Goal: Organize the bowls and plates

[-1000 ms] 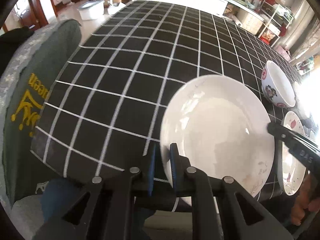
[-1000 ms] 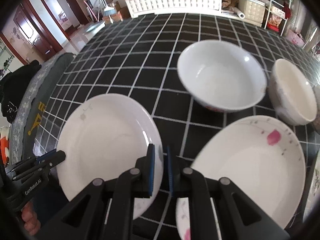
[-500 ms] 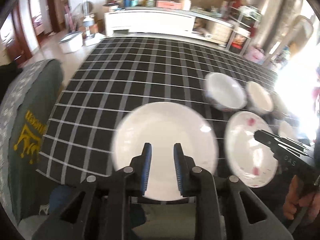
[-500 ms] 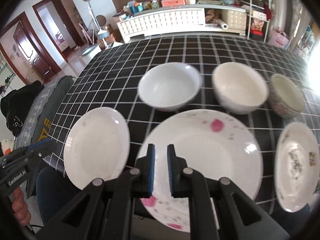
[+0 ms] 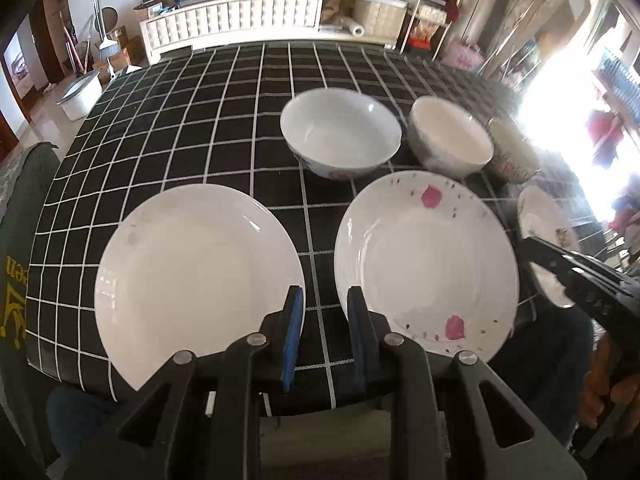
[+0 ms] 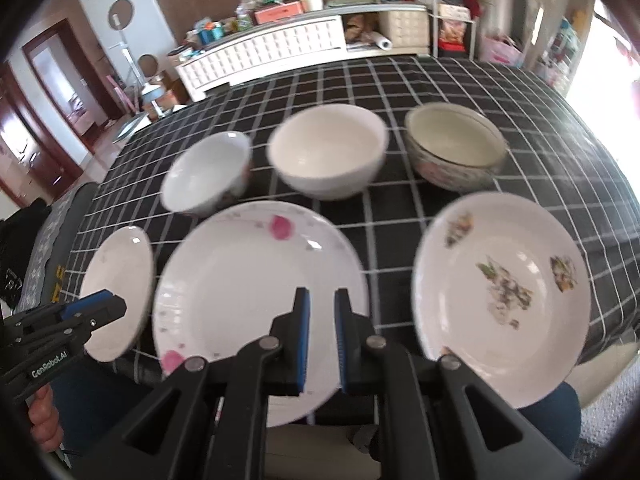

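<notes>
Left wrist view: plain plate [image 5: 198, 276] at 9 o'clock on the checked surface [image 5: 224, 92], pink-flower plate [image 5: 426, 268] just beside it at 3 o'clock, small gap between. Three bowls behind in a row: white bowl [image 5: 340, 136] at 12, cream bowl [image 5: 450, 138] at 1, patterned bowl [image 5: 512, 152] at 2, partly washed out by glare. Third plate [image 6: 502, 300], leaf print, shows best in right wrist view at 3 o'clock. Left gripper [image 5: 322, 320] hangs over the gap between the two plates, jaws apart, holding nothing. Right gripper [image 6: 320, 320] hovers over the near rim of the pink-flower plate, jaws slightly apart, empty.

All glazed ceramic, judged stiff, slippery, breakable, fairly heavy. Plates overhang the surface's near edge, so pinching the near rim looks easiest. Bowls: pinch the wall at the rim. Thin rim grip may tilt or slip; set down gently when stacking.
</notes>
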`<state>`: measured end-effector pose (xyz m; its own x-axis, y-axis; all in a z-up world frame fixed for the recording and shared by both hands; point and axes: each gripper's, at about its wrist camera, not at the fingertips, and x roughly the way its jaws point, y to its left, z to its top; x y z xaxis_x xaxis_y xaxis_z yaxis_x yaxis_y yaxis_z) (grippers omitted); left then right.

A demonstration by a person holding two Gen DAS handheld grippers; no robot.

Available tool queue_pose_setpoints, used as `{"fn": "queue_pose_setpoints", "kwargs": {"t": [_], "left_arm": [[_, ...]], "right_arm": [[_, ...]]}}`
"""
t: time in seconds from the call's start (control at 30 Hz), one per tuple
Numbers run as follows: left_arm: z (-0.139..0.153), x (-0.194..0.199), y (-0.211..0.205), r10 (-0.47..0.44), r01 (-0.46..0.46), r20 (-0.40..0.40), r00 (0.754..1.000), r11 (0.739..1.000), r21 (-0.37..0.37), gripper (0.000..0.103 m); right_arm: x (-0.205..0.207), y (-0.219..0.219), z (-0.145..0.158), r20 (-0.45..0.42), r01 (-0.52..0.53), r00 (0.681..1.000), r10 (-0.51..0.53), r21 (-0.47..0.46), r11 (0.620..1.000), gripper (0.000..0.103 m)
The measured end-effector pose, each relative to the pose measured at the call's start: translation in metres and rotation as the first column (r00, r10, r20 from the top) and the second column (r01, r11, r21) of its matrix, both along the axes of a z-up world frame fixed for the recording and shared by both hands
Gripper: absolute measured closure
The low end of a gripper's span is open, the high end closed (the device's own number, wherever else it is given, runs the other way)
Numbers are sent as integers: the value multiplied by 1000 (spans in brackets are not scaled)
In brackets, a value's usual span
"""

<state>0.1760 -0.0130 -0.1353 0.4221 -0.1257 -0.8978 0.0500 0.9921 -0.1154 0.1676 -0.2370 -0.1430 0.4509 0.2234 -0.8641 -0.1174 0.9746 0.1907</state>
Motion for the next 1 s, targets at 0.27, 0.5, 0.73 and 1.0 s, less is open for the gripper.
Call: {"fn": "queue_pose_setpoints", "kwargs": {"t": [0.27, 0.5, 0.73, 1.0], "left_arm": [[-16, 18, -15, -11, 13, -39, 999, 999, 40, 80], [-32, 28, -18, -27, 30, -66, 997, 999, 45, 80], [-44, 36, -13, -11, 10, -101, 995, 1000, -8, 88], [-47, 36, -13, -13, 10, -96, 995, 999, -35, 95]], "right_arm": [[8, -18, -18, -48, 31, 998, -31, 1, 1000, 57], [17, -15, -26, -58, 17, 998, -17, -11, 1000, 57], [18, -19, -27, -44, 35, 998, -35, 2, 999, 61], [18, -19, -30, -75, 31, 997, -30, 5, 1000, 71]]}}
